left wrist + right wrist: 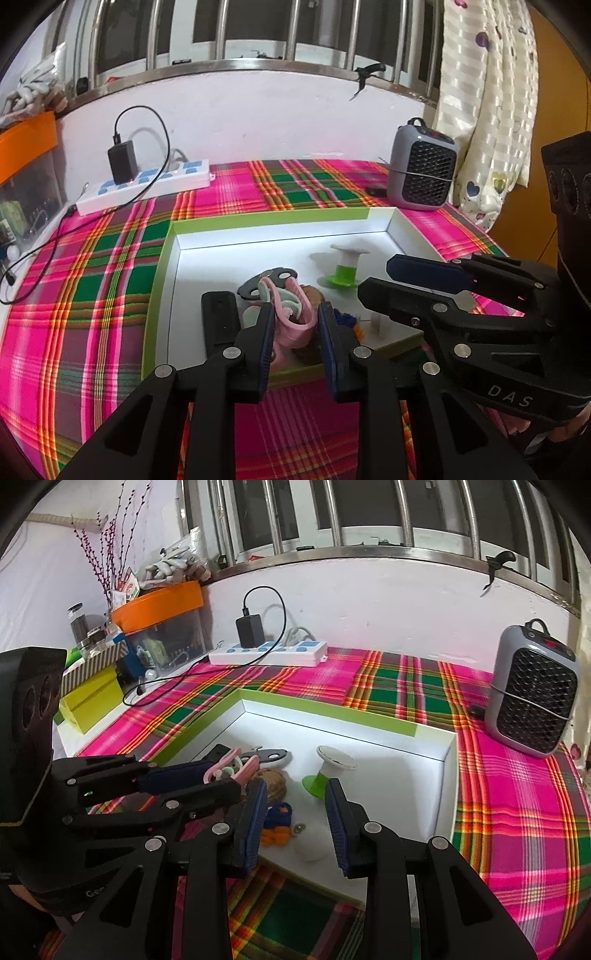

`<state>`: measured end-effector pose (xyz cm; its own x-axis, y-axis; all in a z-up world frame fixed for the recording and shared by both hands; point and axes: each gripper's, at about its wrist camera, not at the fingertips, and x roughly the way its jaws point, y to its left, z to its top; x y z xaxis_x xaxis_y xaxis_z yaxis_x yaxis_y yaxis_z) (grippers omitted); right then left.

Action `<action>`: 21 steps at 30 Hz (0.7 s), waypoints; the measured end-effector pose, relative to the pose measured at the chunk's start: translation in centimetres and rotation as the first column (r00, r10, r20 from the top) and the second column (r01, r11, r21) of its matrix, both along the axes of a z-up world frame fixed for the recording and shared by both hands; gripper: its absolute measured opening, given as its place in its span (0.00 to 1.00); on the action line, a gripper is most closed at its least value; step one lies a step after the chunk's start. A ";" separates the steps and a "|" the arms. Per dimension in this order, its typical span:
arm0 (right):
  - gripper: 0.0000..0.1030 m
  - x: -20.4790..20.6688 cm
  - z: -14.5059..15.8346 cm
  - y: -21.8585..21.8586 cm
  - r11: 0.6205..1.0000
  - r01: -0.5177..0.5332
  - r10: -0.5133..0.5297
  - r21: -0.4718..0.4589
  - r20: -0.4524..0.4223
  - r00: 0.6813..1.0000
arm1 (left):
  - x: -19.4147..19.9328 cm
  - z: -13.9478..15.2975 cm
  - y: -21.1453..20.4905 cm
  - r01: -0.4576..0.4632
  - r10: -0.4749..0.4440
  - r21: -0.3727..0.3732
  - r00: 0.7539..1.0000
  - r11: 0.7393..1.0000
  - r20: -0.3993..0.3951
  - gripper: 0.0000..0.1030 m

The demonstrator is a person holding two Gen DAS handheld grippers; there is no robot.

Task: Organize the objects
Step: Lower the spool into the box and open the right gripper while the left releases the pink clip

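Observation:
A shallow white box with a green rim (162,258) (447,775) lies on the plaid cloth. My left gripper (295,325) hangs over its near edge, shut on a pink clip-like item (291,314), which also shows in the right wrist view (231,770). In the box lie a black remote (219,317), a black flat tool (271,755), a green and white spool (345,264) (325,771), a brown nut (275,784) and a blue-orange cord bundle (277,823). My right gripper (297,819) is open and empty above the box floor; it also shows in the left wrist view (373,277).
A white power strip with a black charger (147,181) (267,651) lies at the back by the wall. A grey heater (423,170) (532,698) stands at the back right. An orange-lidded bin (159,605) and boxes (92,698) crowd the left.

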<state>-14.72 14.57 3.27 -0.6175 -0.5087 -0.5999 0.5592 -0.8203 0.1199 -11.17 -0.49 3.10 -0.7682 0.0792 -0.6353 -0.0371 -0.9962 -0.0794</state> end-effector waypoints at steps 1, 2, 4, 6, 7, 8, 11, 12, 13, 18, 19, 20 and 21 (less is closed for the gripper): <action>0.33 0.1 0.0 0.1 1.000 0.006 -0.006 -0.001 -0.002 1.000 | 0.0 0.0 0.0 0.003 -0.003 0.000 1.000 1.000 -0.003 0.22; 0.33 0.1 0.1 0.3 1.000 0.013 -0.013 -0.002 -0.005 1.000 | 0.1 0.1 0.0 0.002 -0.002 0.001 1.000 1.000 -0.004 0.22; 0.33 0.2 0.2 0.4 1.000 0.017 -0.017 -0.006 -0.007 1.000 | 0.1 0.1 -0.1 0.001 -0.001 0.010 1.000 1.000 -0.007 0.23; 0.33 0.3 0.3 0.7 1.000 0.024 -0.024 -0.009 -0.010 1.000 | 0.2 0.2 -0.3 -0.006 0.006 0.024 1.000 1.000 -0.012 0.23; 0.33 0.4 0.4 0.8 0.999 0.030 -0.030 -0.012 -0.013 0.999 | 0.3 0.4 -0.5 -0.014 0.014 0.034 1.000 0.999 -0.018 0.23; 0.33 0.4 0.5 0.9 0.999 0.035 -0.035 -0.014 -0.015 0.999 | 0.5 0.6 -0.8 -0.028 0.029 0.046 0.999 0.999 -0.028 0.23; 0.33 0.5 0.8 1.3 0.998 0.052 -0.052 -0.019 -0.024 0.998 | 0.8 1.1 -1.9 -0.085 0.088 0.074 0.995 0.994 -0.048 0.23; 0.33 0.5 0.9 1.3 0.998 0.055 -0.055 -0.021 -0.025 0.998 | 0.9 1.1 -2.3 -0.100 0.104 0.085 0.993 0.991 -0.049 0.23; 0.33 0.5 0.9 1.4 0.998 0.058 -0.059 -0.024 -0.024 0.998 | 0.9 1.1 -2.6 -0.109 0.114 0.093 0.992 0.990 -0.047 0.23; 0.33 0.4 0.9 1.5 0.998 0.058 -0.058 -0.025 -0.017 0.998 | 0.7 0.6 -2.4 -0.097 0.099 0.081 0.995 0.992 -0.014 0.22; 0.33 0.5 0.8 1.5 0.998 0.054 -0.055 -0.024 -0.017 0.998 | 0.7 0.5 -2.2 -0.088 0.089 0.076 0.996 0.993 -0.012 0.22; 0.33 0.6 0.8 1.5 0.998 0.052 -0.052 -0.022 -0.018 0.998 | 0.8 0.5 -1.9 -0.082 0.082 0.059 0.997 0.995 -0.009 0.22; 0.33 0.6 0.8 1.4 0.999 0.050 -0.051 -0.021 -0.019 0.999 | 0.7 0.4 -1.6 -0.083 0.083 0.036 0.997 0.996 0.001 0.22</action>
<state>-14.09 16.01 4.12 -0.6541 -0.4885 -0.5775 0.5197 -0.8450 0.1262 -10.46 -2.10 3.49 -0.7737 0.0381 -0.6324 0.0455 -0.9923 -0.1154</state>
